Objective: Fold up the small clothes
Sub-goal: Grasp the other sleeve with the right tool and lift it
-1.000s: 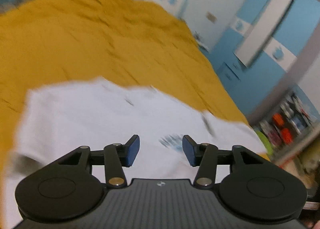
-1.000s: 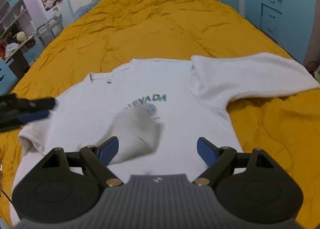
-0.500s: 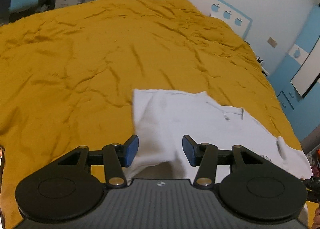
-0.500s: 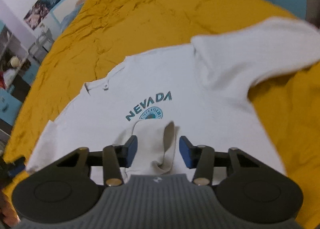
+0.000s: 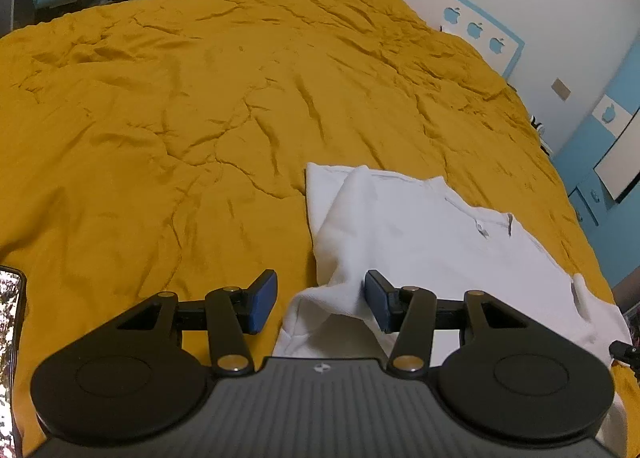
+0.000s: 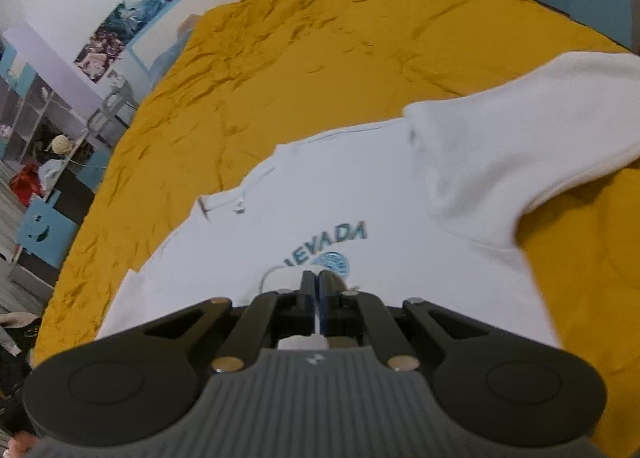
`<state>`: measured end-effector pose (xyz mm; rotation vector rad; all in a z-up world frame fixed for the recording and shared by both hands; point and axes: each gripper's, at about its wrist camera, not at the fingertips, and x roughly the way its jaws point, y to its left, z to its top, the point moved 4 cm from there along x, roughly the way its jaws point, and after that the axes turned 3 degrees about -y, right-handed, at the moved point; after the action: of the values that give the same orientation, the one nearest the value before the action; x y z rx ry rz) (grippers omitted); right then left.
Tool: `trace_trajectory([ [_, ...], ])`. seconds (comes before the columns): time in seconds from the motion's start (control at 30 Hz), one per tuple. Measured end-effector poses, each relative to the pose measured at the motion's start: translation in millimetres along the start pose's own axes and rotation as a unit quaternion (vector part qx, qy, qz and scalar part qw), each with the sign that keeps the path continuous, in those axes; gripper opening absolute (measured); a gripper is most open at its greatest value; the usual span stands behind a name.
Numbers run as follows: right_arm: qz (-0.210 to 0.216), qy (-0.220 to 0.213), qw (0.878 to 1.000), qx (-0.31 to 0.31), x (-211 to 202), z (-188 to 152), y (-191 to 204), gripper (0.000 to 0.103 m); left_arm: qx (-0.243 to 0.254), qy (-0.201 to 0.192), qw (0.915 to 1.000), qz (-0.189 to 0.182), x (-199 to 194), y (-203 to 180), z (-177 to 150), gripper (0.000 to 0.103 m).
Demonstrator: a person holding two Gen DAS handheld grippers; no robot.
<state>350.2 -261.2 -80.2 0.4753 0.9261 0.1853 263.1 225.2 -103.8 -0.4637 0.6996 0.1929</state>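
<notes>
A white long-sleeved shirt (image 5: 420, 234) with a blue NEVADA print (image 6: 328, 238) lies face up on the mustard bed cover (image 5: 180, 118). My right gripper (image 6: 318, 290) is shut on a raised fold of the shirt's cloth just below the print, and white fabric shows between its pads. One sleeve (image 6: 520, 130) stretches out to the right. My left gripper (image 5: 320, 300) stands half open low over the shirt's left edge. A bunched sleeve end lies between its fingers, close to the right pad and not pinched.
The wrinkled mustard cover (image 6: 320, 38) spreads far beyond the shirt. Blue wardrobes (image 5: 600, 162) stand past the bed's right side. Shelves with clutter (image 6: 40, 118) line the left wall. A flat dark-edged thing (image 5: 10, 338) lies at the left edge.
The right jaws went from wide open to shut on the cloth fold below the print. The left gripper swung from over the shirt's front to its left edge and came lower.
</notes>
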Motion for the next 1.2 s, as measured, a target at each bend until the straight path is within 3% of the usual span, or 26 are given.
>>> trace_trajectory([
  [0.1, -0.029, 0.002, 1.000, -0.001, -3.2, -4.8, -12.4, 0.004, 0.006, 0.006, 1.0000, -0.004, -1.6, -2.0, -2.6, 0.058],
  [0.17, -0.008, 0.006, 1.000, 0.024, -6.7, -9.2, -19.3, 0.008, 0.005, 0.009, 0.9999, -0.006, -3.7, -1.3, -4.1, 0.058],
  [0.2, 0.007, 0.010, 0.999, 0.039, -7.4, -12.0, -21.5, 0.014, 0.006, 0.008, 0.9999, -0.006, -5.2, -0.7, -4.1, 0.058],
  [0.23, 0.020, 0.017, 0.998, 0.048, -6.5, -15.6, -21.7, 0.035, 0.005, 0.006, 1.0000, -0.006, -6.9, 0.1, -3.8, 0.058],
  [0.27, 0.027, 0.024, 0.998, 0.051, -4.0, -19.7, -20.0, 0.039, 0.002, 0.004, 1.0000, -0.006, -8.6, 1.0, -3.3, 0.058],
  [0.33, 0.033, 0.037, 0.997, 0.052, 1.4, -28.7, -16.1, 0.038, -0.004, 0.001, 1.0000, -0.008, -11.8, 2.2, -3.1, 0.058],
  [0.43, 0.046, 0.054, 0.996, 0.054, 8.4, -43.0, -10.3, 0.006, -0.003, 0.000, 1.0000, -0.008, -16.5, 2.0, -3.7, 0.058],
  [0.47, 0.042, 0.051, 0.997, 0.050, 7.9, -44.7, -8.3, 0.000, -0.001, 0.000, 1.0000, -0.007, -18.4, 2.3, -3.4, 0.058],
  [0.6, 0.055, 0.014, 0.998, 0.023, -20.4, -37.2, 1.0, 0.000, 0.003, -0.004, 1.0000, -0.004, -26.6, 8.5, -1.0, 0.058],
  [0.67, 0.031, 0.006, 1.000, 0.000, -33.4, -38.0, -0.5, 0.000, 0.004, -0.001, 1.0000, 0.000, -28.4, 12.6, -1.7, 0.058],
  [0.83, -0.002, 0.057, 0.998, -0.006, -25.0, -60.0, -22.3, 0.000, -0.011, 0.024, 0.9994, 0.022, -19.5, 24.3, -9.3, 0.058],
  [0.9, 0.012, 0.047, 0.999, 0.024, -23.1, -56.9, -27.7, 0.005, -0.021, 0.025, 0.9992, 0.024, -17.9, 26.4, -9.7, 0.058],
  [0.93, 0.023, 0.041, 0.998, 0.034, -21.0, -51.9, -28.1, 0.018, -0.023, 0.024, 0.9991, 0.025, -17.4, 26.4, -8.4, 0.058],
  [0.97, 0.039, 0.034, 0.998, 0.044, -16.6, -45.2, -27.7, 0.038, -0.022, 0.021, 0.9992, 0.026, -16.9, 26.0, -6.3, 0.058],
  [1.0, 0.045, 0.031, 0.997, 0.053, -10.3, -39.8, -27.6, 0.042, -0.020, 0.017, 0.9993, 0.028, -16.3, 25.7, -3.3, 0.058],
  [1.2, 0.036, 0.049, 0.994, 0.091, 49.9, -18.3, -31.4, 0.040, -0.030, 0.004, 0.9988, 0.037, -7.7, 31.3, 15.1, 0.058],
])
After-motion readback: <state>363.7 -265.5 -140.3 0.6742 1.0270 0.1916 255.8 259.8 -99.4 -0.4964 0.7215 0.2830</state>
